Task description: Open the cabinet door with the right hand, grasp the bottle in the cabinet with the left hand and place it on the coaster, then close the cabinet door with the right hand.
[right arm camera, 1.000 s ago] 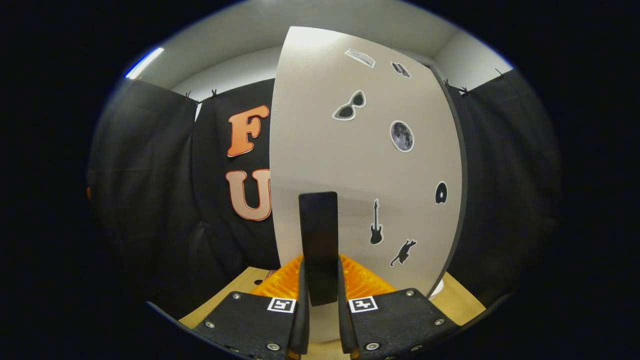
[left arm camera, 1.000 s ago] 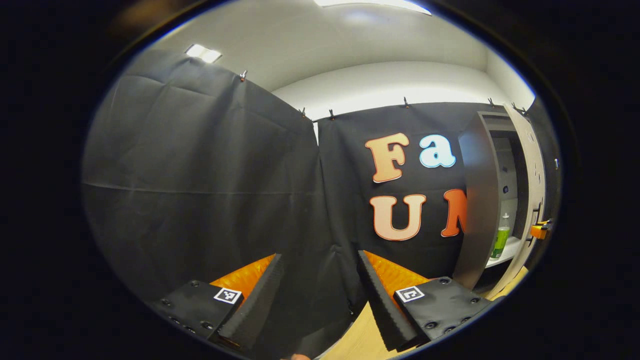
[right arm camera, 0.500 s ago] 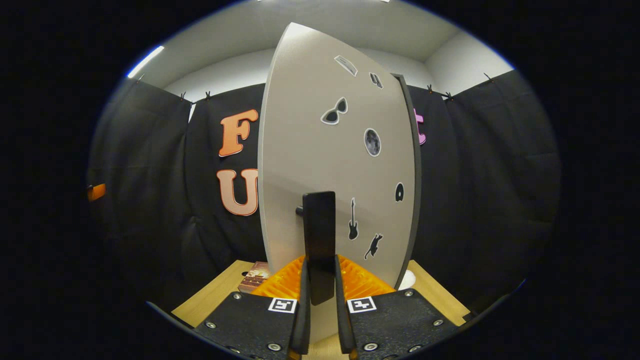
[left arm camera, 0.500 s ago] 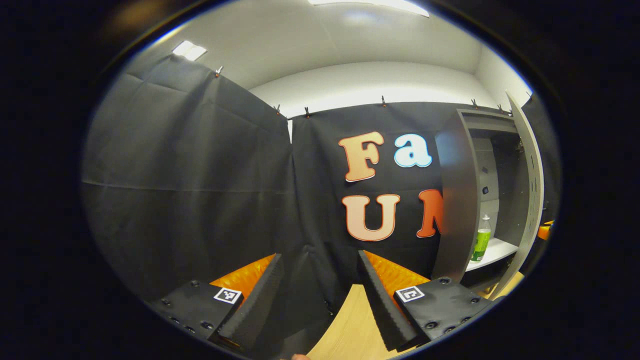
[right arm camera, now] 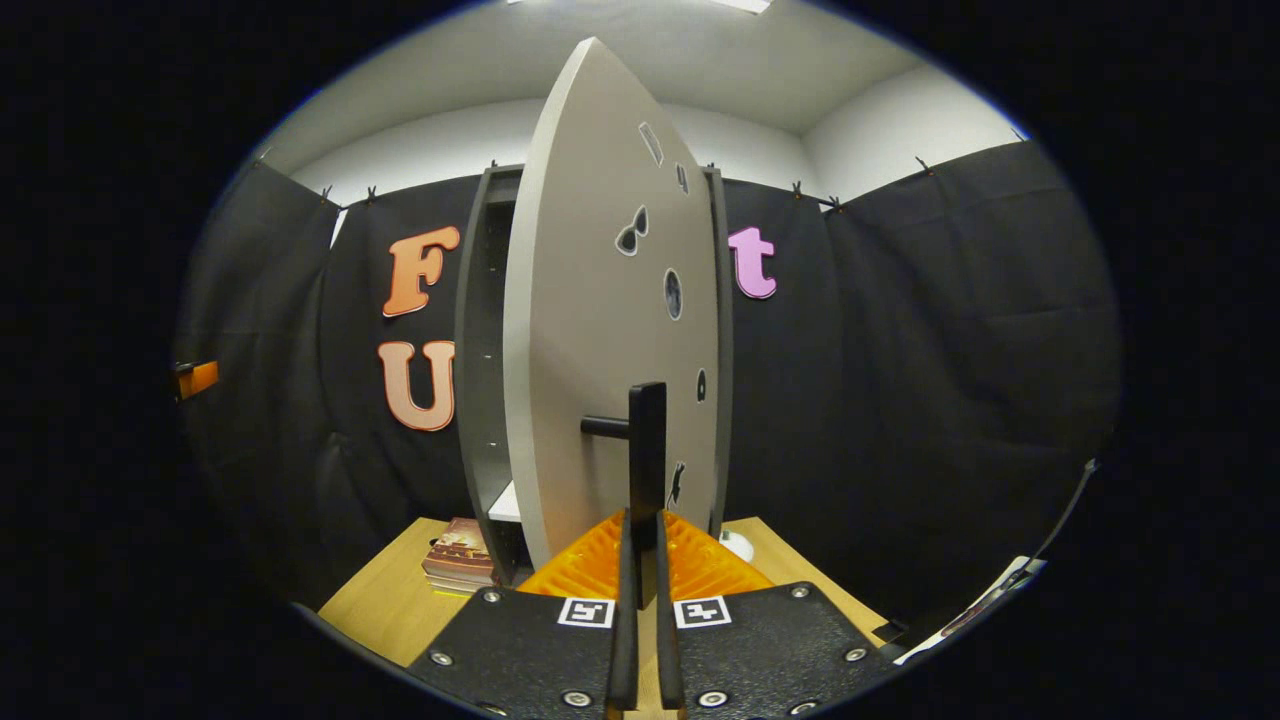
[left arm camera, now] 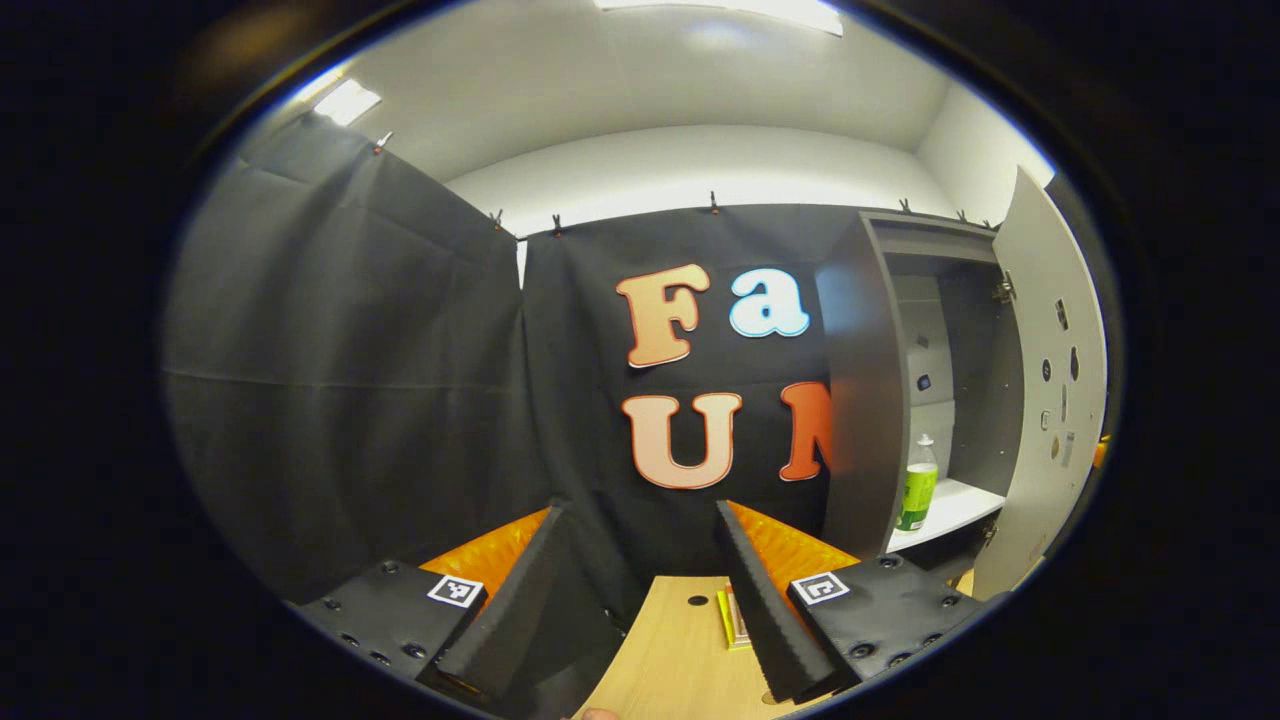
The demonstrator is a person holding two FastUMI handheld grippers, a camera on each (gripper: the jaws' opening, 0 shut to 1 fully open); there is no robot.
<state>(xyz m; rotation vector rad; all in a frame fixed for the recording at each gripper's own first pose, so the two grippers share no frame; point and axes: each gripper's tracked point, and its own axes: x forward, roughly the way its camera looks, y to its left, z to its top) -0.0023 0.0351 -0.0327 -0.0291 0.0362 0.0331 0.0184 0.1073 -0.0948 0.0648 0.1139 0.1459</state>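
Observation:
In the left gripper view a grey cabinet (left arm camera: 858, 400) stands at the right with its door (left arm camera: 1045, 400) swung wide. A green bottle (left arm camera: 916, 487) with a white cap stands upright on the white shelf (left arm camera: 950, 508) inside. My left gripper (left arm camera: 640, 590) is open, well short of the cabinet and to its left. In the right gripper view my right gripper (right arm camera: 641, 560) is shut on the door's dark bar handle (right arm camera: 646, 450). The door (right arm camera: 590, 330), with small stickers on it, is seen nearly edge-on. A white round object (right arm camera: 740, 545), perhaps the coaster, peeks out behind the door's lower right.
A wooden table (right arm camera: 400, 600) carries the cabinet. A stack of books (right arm camera: 460, 565) lies on it left of the cabinet, seen between my left fingers too as books (left arm camera: 735, 620). Black cloth walls close in behind and on both sides.
The right gripper has pulled the door further open, from broad face to nearly edge-on. The left gripper's view has swung right, bringing the cabinet interior and bottle more into sight.

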